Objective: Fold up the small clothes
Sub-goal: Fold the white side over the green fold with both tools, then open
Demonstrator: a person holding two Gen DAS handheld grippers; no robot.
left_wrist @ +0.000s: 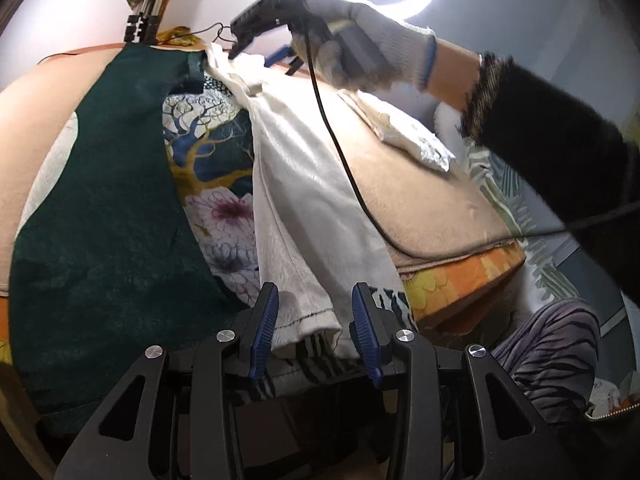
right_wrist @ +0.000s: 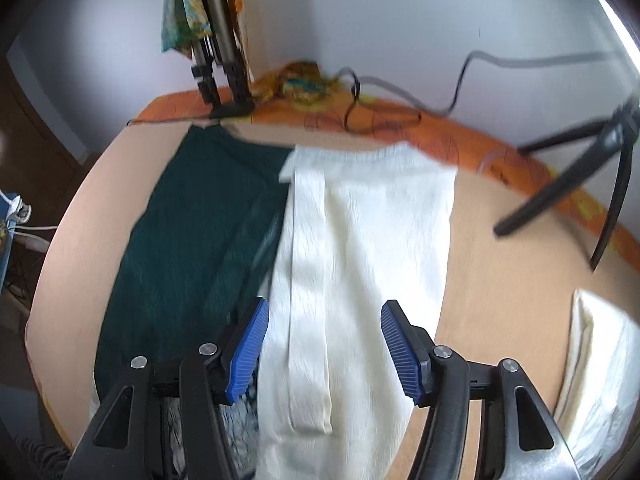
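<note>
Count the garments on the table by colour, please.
Dark green garment: 1
Cream garment between the tools: 1
Cream folded garment at the right edge: 1
Total: 3

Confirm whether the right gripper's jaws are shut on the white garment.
No. The right gripper stands open, its blue pads apart over the white garment.

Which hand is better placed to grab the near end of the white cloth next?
Probably the left. The left gripper is open with the hem of the white cloth right between its fingers. The right gripper is up by the far end, beside the green cloth.
</note>
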